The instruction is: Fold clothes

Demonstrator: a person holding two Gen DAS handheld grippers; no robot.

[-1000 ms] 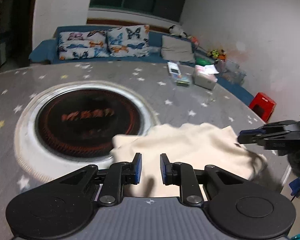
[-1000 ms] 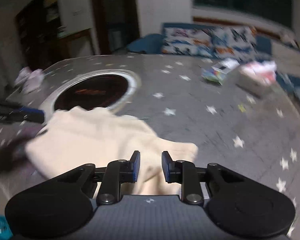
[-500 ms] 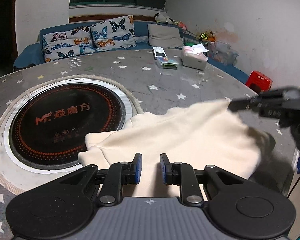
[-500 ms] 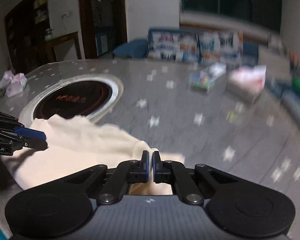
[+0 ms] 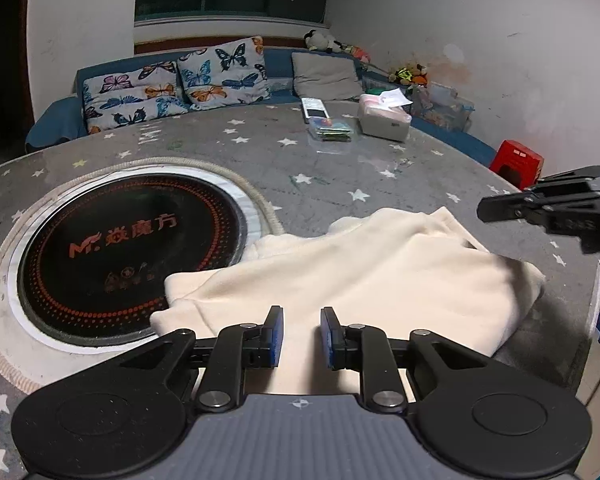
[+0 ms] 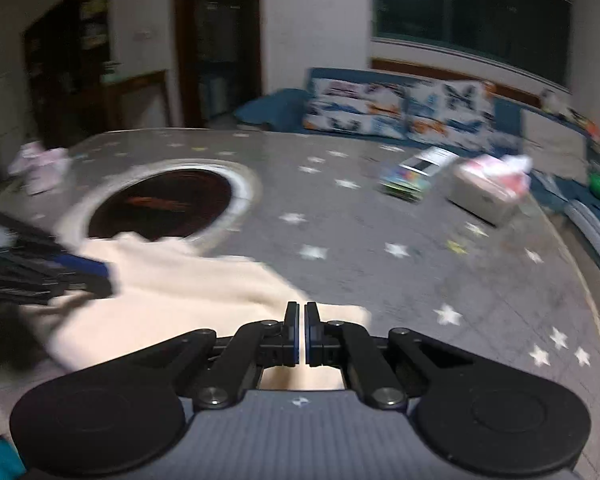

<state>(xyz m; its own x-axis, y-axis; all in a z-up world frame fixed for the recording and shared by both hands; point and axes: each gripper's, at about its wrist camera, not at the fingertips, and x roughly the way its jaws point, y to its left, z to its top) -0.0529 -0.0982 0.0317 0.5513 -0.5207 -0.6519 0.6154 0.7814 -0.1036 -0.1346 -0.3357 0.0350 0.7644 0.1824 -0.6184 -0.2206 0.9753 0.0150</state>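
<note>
A cream fleece garment (image 5: 380, 272) lies rumpled on the grey star-patterned table (image 5: 320, 184), its left edge overlapping the round hob's rim. My left gripper (image 5: 300, 316) hovers over the garment's near edge, open by a narrow gap, with the cloth showing below it and nothing pinched. My right gripper (image 5: 484, 212) hangs just off the garment's far right corner, apart from the cloth. In the right wrist view, which is blurred, the right gripper (image 6: 302, 308) is shut above the garment (image 6: 180, 292) with nothing between its pads. The left gripper (image 6: 88, 276) enters from the left.
A black round hob (image 5: 128, 248) with orange lettering is set into the table at left. A tissue box (image 5: 384, 120), a remote and packets (image 5: 330, 128) sit at the far side. A red stool (image 5: 518, 160) stands beyond the table's right edge; a sofa with butterfly cushions (image 5: 180, 88) is behind.
My right gripper has gone from open to shut and has come off the garment's corner. The left gripper has sunk a little towards the cloth, keeping the same gap.
</note>
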